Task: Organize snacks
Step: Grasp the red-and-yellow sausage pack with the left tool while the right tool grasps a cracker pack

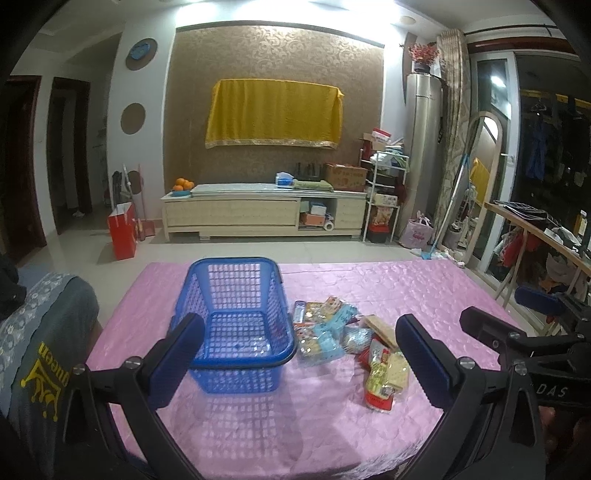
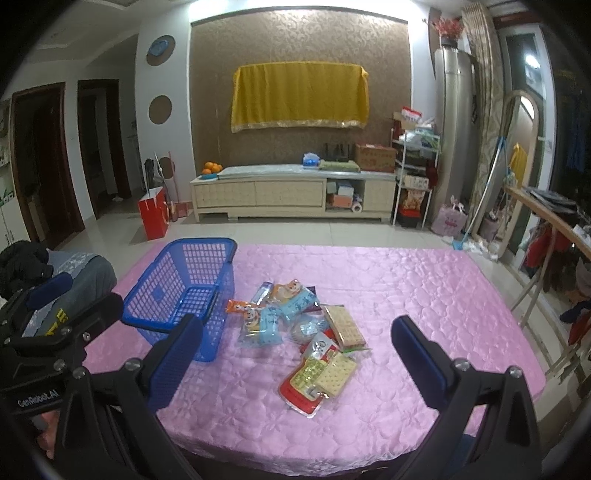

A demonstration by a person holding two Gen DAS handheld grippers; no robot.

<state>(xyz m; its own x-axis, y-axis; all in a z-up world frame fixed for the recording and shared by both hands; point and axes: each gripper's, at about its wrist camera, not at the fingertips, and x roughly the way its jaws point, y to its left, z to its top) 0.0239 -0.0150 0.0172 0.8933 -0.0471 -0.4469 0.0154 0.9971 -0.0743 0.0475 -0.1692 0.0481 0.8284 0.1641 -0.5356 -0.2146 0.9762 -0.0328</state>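
Both grippers, left [image 1: 299, 354] and right [image 2: 295, 350], hover spread and empty above the snack pile [image 2: 299, 332] beside the empty blue basket [image 1: 236, 295]; pinch one packet's edge, lifting cleanly.

The near edge of the pink cloth [image 1: 295, 443] is cut off below. Snack packets [image 2: 306, 332] overlap, hiding lower ones; their print is unreadable.

Both my feeds: bright ceiling light [image 1: 236, 11] overhead, blown out at top. Satin cover [image 2: 406, 295] shows soft sheen. Basket [image 1: 236, 314] casts a lattice shadow toward me. Strong fisheye bending, black vignette corners; mild softness throughout, window [image 1: 546, 147] side dark.
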